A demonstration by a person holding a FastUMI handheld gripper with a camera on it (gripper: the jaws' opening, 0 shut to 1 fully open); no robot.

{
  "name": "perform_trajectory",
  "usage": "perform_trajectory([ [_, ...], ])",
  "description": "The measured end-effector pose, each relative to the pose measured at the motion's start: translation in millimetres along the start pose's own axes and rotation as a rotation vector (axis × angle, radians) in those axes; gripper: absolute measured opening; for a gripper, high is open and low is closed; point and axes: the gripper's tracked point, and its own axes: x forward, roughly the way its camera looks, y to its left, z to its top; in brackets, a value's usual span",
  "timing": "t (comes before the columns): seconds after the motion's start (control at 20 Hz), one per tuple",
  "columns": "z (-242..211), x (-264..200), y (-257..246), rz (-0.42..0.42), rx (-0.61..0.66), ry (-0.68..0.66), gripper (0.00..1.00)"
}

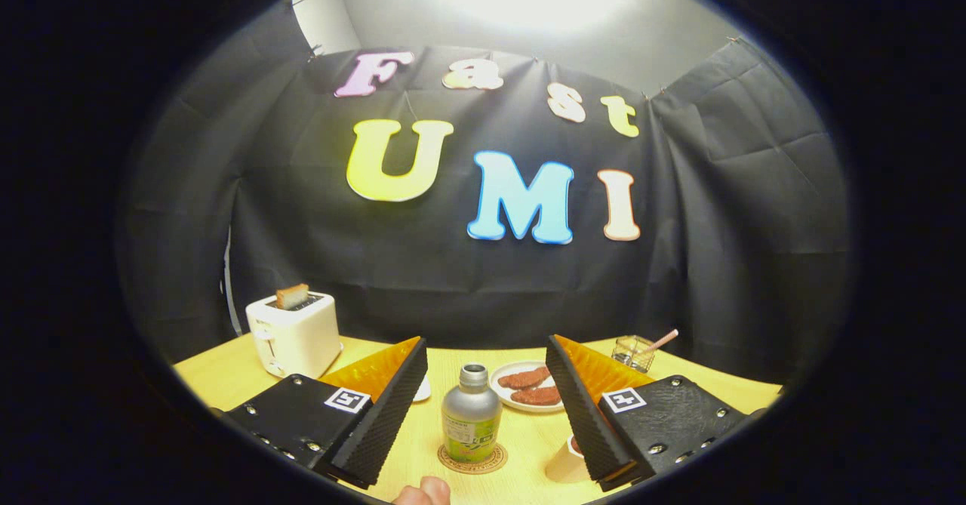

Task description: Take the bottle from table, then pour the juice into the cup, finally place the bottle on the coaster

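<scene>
A small silver bottle (472,414) with a green label stands upright on a round cork coaster (472,460) on the yellow table (226,380). My gripper (487,354) is open, its two fingers spread wide on either side of the bottle, not touching it. A pale cup (564,463) sits by the right finger, partly hidden behind it. A person's fingertip (424,491) shows at the near table edge, in front of the coaster.
A white toaster (294,333) with a slice of toast stands at the back left. A white plate (499,390) with brown food lies beyond the bottle. A glass (632,352) with a pink straw stands at the back right. A small white item peeks from behind the left finger.
</scene>
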Motion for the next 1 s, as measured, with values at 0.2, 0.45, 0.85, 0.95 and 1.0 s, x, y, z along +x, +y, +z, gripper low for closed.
perform_trajectory([
  [0.2, 35.1, -28.0, -0.5, 0.037, 0.005, 0.012, 0.96],
  [0.45, 74.1, -58.0, -16.7, 0.011, 0.013, 0.016, 0.96],
  [0.85, 99.7, -87.4, -43.0, 0.031, 0.054, -0.039, 0.96],
  [0.95, 94.4, -86.6, -50.7, 0.027, 0.039, -0.034, 0.96],
  [1.0, 93.2, -87.1, -56.3, 0.014, 0.03, -0.027, 0.96],
])
